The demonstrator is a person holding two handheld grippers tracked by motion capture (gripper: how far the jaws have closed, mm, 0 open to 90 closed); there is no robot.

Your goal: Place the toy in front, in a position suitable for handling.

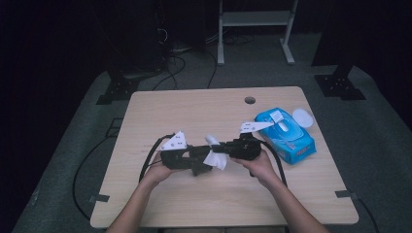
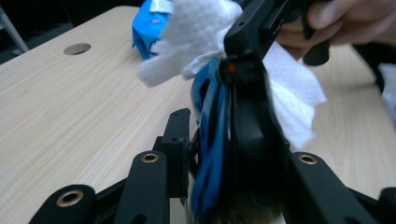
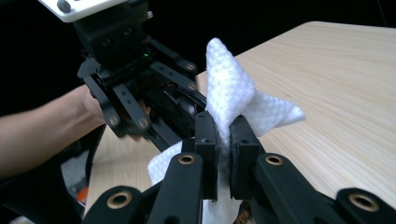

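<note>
pinching a white wipe [image 3: 233, 100] in the right tool [image 3: 223, 154], left tool [image 2: 224, 154] clamped on it too, blue wipe pack [image 1: 286, 135] beside

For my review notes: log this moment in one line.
right claw: shut on white wipe | left claw: state unclear | wipes pack: table, right

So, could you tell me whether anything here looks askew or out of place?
Nothing looks spilled or damaged. The white wipe is crumpled and bunched unevenly where the right gripper pinches it, close against the left gripper. The blue wipe pack lies at an angle near the table edge, its lid flipped open.
</note>
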